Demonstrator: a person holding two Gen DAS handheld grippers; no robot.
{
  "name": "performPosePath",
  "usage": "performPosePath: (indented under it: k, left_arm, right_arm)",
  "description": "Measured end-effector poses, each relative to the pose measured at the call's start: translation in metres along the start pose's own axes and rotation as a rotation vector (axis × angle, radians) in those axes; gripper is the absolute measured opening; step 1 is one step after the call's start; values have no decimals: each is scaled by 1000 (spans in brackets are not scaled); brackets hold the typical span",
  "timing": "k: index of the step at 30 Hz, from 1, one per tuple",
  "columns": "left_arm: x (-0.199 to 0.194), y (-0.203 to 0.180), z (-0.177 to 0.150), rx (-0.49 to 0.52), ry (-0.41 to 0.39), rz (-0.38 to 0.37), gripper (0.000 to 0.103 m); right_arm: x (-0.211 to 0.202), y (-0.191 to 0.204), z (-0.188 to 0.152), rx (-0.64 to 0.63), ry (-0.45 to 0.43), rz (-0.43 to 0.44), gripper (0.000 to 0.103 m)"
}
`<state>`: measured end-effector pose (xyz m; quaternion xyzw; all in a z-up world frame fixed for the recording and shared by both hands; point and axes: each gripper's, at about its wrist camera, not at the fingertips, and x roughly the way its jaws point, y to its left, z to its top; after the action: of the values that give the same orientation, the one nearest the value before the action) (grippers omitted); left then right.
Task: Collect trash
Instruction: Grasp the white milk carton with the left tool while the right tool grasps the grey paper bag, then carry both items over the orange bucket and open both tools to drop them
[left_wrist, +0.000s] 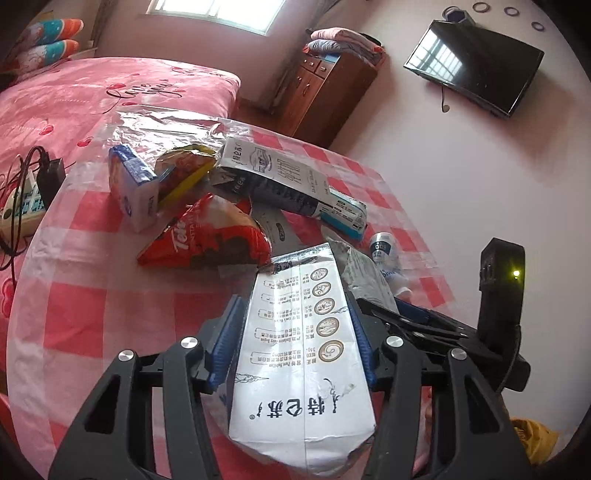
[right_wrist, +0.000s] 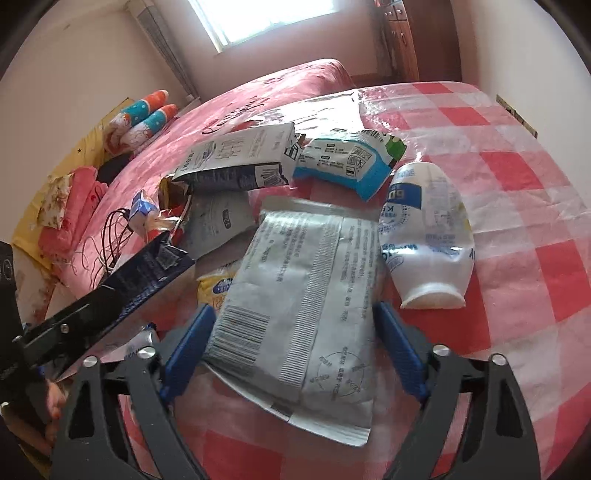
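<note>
My left gripper (left_wrist: 295, 306) is shut on a white milk carton (left_wrist: 299, 369), whose printed face points up between the blue pads. In the right wrist view that carton (right_wrist: 147, 273) shows its dark blue side at the left. My right gripper (right_wrist: 295, 310) is open and straddles a silver foil pouch (right_wrist: 310, 288) that lies flat on the table; the blue fingers (right_wrist: 399, 347) stand just beside its edges. More trash lies beyond: a squashed white bottle (right_wrist: 424, 236), a blue-white wrapper (right_wrist: 351, 162), a second milk carton (right_wrist: 236, 158) and a red snack bag (left_wrist: 214, 240).
The round table (left_wrist: 92, 295) wears a red-white checked cloth under clear plastic. A blue-white packet (left_wrist: 133, 184) and a yellow wrapper (left_wrist: 184, 166) lie at its far side. A power strip with cables (left_wrist: 26, 195) rests on the pink bed (left_wrist: 74, 96). A wooden cabinet (left_wrist: 325, 92) stands behind.
</note>
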<state>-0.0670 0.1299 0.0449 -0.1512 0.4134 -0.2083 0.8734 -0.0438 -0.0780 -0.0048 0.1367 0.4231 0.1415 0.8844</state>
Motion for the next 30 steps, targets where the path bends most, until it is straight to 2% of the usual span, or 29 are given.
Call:
performPosePath:
  k: [1, 7, 14, 18, 23, 30]
  left_arm:
    - [-2, 1, -1, -5, -3, -3, 55]
    - [-17, 4, -8, -19, -24, -11, 55]
    - [-40, 11, -15, -42, -65, -3, 55]
    - [-60, 20, -22, -66, -101, 8, 55]
    - [-95, 36, -34, -104, -166, 59, 55]
    - [-158, 88, -66, -201, -250, 241, 55]
  right_arm:
    - [-3, 2, -1, -19, -7, -3, 78]
    - [-15, 4, -8, -59, -35, 12, 72]
    - [-44, 20, -12, -130, -100, 26, 71]
    - [-57, 39, -10, -164, -115, 73, 71]
    - [-61, 72, -9, -230, -94, 158, 71]
    - [-55, 154, -18, -381, -26, 338, 71]
